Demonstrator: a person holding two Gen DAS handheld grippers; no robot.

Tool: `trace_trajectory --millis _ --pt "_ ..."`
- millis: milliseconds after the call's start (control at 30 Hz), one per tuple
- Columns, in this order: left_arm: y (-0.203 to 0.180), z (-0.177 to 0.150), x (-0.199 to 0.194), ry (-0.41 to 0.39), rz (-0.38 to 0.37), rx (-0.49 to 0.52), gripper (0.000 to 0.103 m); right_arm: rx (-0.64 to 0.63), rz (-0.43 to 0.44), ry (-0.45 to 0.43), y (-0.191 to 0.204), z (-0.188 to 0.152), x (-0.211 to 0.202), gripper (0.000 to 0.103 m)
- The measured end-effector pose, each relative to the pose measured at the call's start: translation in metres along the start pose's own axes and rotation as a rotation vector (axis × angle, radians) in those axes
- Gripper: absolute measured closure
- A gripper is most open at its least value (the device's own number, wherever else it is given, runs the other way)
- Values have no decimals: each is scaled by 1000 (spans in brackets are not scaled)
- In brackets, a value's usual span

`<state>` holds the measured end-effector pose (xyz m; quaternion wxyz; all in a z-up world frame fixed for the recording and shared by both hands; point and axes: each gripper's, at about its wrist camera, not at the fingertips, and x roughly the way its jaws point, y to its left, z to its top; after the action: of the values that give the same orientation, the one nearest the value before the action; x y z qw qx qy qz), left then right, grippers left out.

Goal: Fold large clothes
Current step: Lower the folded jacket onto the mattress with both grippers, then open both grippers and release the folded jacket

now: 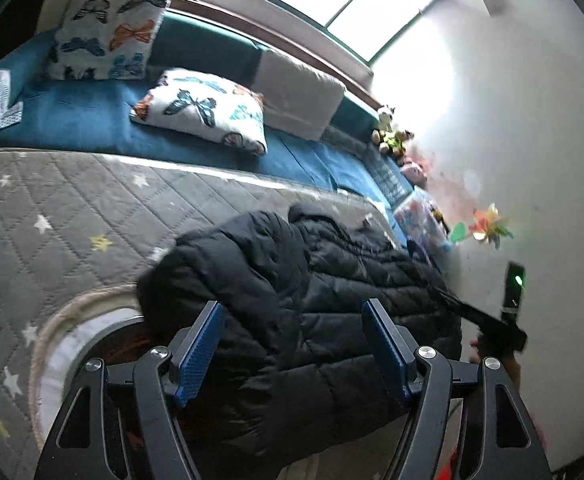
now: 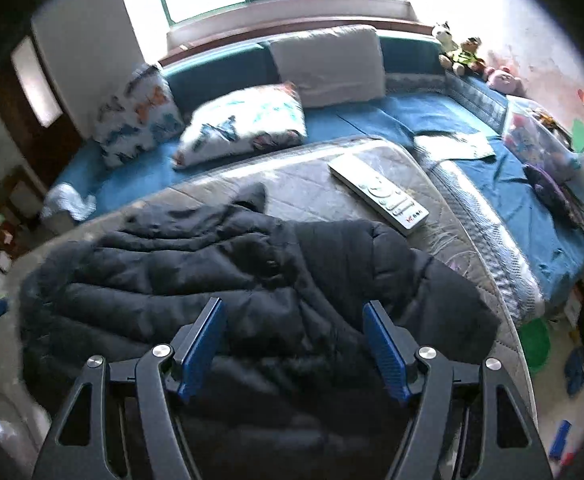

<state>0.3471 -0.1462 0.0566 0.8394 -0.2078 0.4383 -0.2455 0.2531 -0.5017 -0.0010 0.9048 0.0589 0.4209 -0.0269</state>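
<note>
Both claws hang over the black puffer jacket (image 1: 311, 304) with nothing caught in them. My left gripper (image 1: 293, 346) has its blue pads spread wide; the jacket lies below and ahead of them, bunched on the grey quilted star mattress (image 1: 52, 216), with bare mattress off to the claw's left. My right gripper (image 2: 293, 346) stands just as wide, its pads apart and clear of the fabric, the jacket spread beneath and in front of it, reaching further to its left. Beyond the right claw and a little to its right, a white remote control (image 2: 379, 194) rests on the mattress, just past the jacket's far edge. Farther ahead of both claws sit two butterfly pillows (image 1: 204, 110) on the blue sheet (image 2: 431, 112). In the left wrist view, the other handset shows at the right.
</note>
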Motion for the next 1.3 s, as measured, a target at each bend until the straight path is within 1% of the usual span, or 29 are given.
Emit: trace_trajectory --millis 133,200,267,300,367,400,467,533,567,600,667,700,767,867,967,1067,1167,1233,1267,1300 --pt "-2 -9 30 37 41 26 28 24 -52 83 -7 -2 40 26" --pt "3 -13 43 55 53 29 28 37 -68 98 -10 -4 50 26" --pt "6 -18 55 69 62 29 28 29 -84 105 -8 -1 49 26" --pt "5 -19 59 74 66 32 28 27 -89 103 -5 2 47 26" --pt "5 -21 62 75 69 39 28 19 -88 74 2 9 35 26" --pt "4 -21 65 75 71 43 28 21 -73 41 5 14 26 26" --pt "3 -21 68 78 79 50 28 26 -23 5 13 22 19 26" --pt "2 -21 70 79 88 63 28 25 0 6 21 26 25 26" --pt "1 -21 71 79 92 71 28 18 -1 23 25 28 32 26" --pt "0 -22 72 79 97 80 28 2 -27 67 30 27 46 26" --pt "-1 -21 72 80 107 100 28 -30 -77 125 36 22 70 26" --pt "-1 -20 73 84 117 110 28 -42 -90 126 38 19 75 26" --pt "-6 -22 72 88 137 129 28 -58 -107 107 42 19 69 26" --pt "-14 -26 62 71 166 163 28 -89 -108 68 46 17 45 26" --pt "-22 -35 49 53 176 185 28 -106 -76 39 49 8 18 26" --pt "-33 -48 33 41 185 208 28 -129 -59 28 54 -9 -6 26" --pt "-40 -66 21 39 205 229 28 -146 -42 63 60 -32 -16 26" --pt "-44 -79 22 62 215 249 28 -164 -39 114 64 -52 -14 26" --pt "-45 -84 24 74 225 256 28 -169 -50 134 65 -58 -11 26" --pt "-45 -90 27 91 237 263 28 -185 -76 135 67 -66 -8 26"
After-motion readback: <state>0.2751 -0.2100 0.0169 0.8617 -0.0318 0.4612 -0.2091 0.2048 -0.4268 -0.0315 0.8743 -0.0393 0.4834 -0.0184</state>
